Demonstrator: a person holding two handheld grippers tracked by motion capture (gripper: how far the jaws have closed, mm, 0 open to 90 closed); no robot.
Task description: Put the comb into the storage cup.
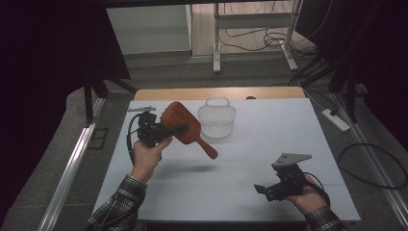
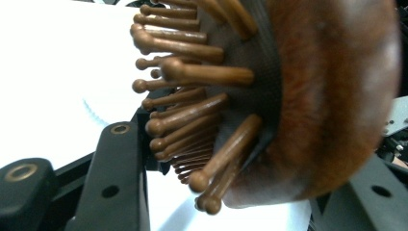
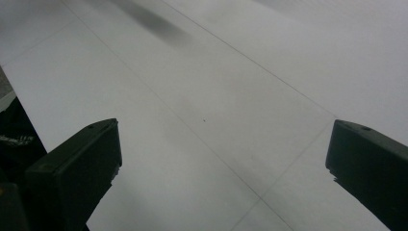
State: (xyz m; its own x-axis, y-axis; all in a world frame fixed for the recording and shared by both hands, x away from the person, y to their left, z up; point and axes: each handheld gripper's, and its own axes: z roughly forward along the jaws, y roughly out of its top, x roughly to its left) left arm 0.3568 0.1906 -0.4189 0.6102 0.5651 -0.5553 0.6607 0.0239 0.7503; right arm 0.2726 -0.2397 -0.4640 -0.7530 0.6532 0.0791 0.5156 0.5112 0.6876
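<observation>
Glossy wood hairbrush [image 1: 182,123] w/ wood pins, white plastic basket [image 1: 217,119], matt tabletop [image 1: 250,192]

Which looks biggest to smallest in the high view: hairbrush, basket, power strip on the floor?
1. Wooden hairbrush, longest overall; it is lifted toward the camera in the left hand-held gripper, so this is partly nearness.
2. White basket, close behind.
3. Power strip, clearly smallest.

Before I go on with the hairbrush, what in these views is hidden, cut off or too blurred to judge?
- Hairbrush handle: cut off in the left gripper view, where the brush head sits too close and blurred.
- Left gripper jaw contact: high view, too small and dark.
- White basket inside: high view, mesh wall and distance hide any contents.
- Right gripper: open jaws cut by the frame's edges in its own view.
</observation>
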